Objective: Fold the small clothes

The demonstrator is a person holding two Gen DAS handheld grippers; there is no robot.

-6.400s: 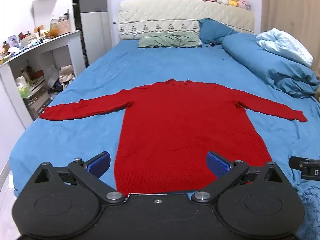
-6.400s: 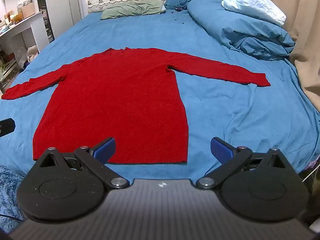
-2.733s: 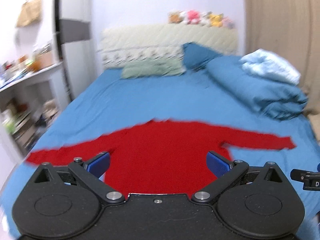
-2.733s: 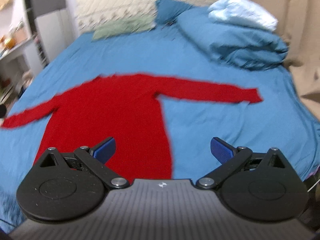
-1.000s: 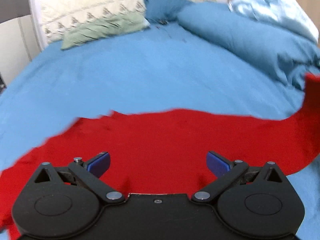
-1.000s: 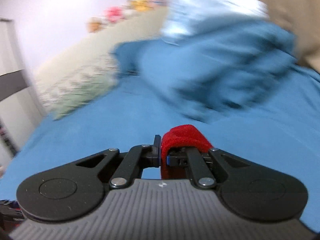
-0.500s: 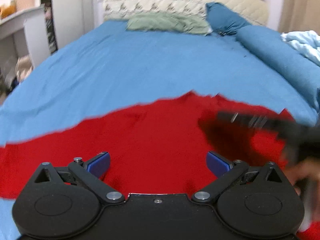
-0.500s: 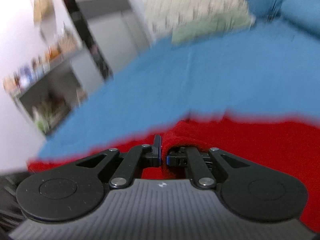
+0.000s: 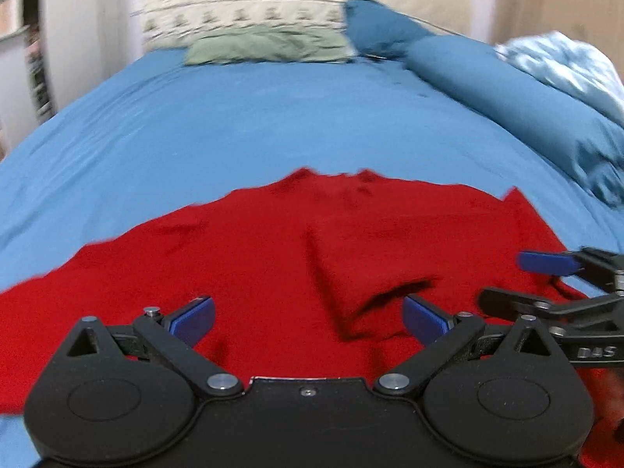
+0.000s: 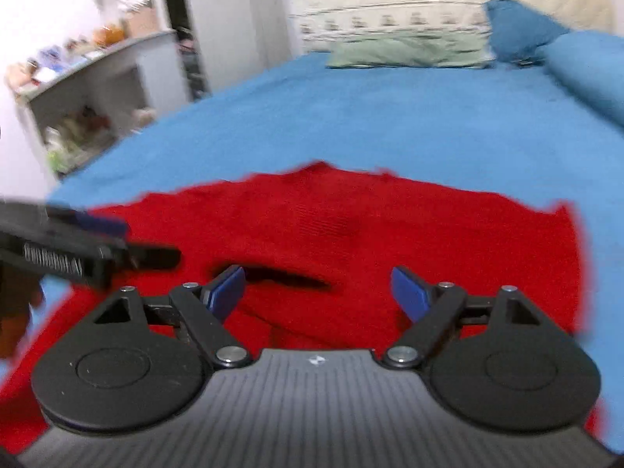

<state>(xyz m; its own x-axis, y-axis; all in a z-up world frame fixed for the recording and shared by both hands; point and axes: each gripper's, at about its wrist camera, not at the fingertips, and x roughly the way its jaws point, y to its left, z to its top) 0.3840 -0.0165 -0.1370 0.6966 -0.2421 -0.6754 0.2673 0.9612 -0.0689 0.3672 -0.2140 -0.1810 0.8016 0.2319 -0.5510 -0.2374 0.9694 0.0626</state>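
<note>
- The red sweater (image 9: 273, 257) lies flat on the blue bed (image 9: 253, 117), directly ahead of and beneath both tools, collar pointing away toward the pillows (image 9: 269, 45).
- The left tool (image 9: 308, 318) hovers over the sweater with its fingers spread wide; nothing sits between its blue pads (image 9: 195, 314).
- The right tool (image 10: 318, 292) is also spread wide and holds nothing; red cloth shows below the gap.
- Just ahead of the right tool, one sleeve (image 10: 280, 277) lies folded across the chest, its free end forming a raised flap with a dark shadow under it.
- In the left view that same flap (image 9: 374, 296) sits just ahead of the left tool's right finger, between the two tools.
- The other sleeve (image 9: 58, 292) stretches out to the left of the left tool, its long axis running sideways across the bed, away from the body.
- Judgement: that outstretched sleeve is the next thing to fold in, and the left tool is the nearer one; it would need to travel left along the sleeve to reach the cuff, which lies out of view.
- Both views are motion-blurred, so the cloth's fine edges are unclear.
</note>
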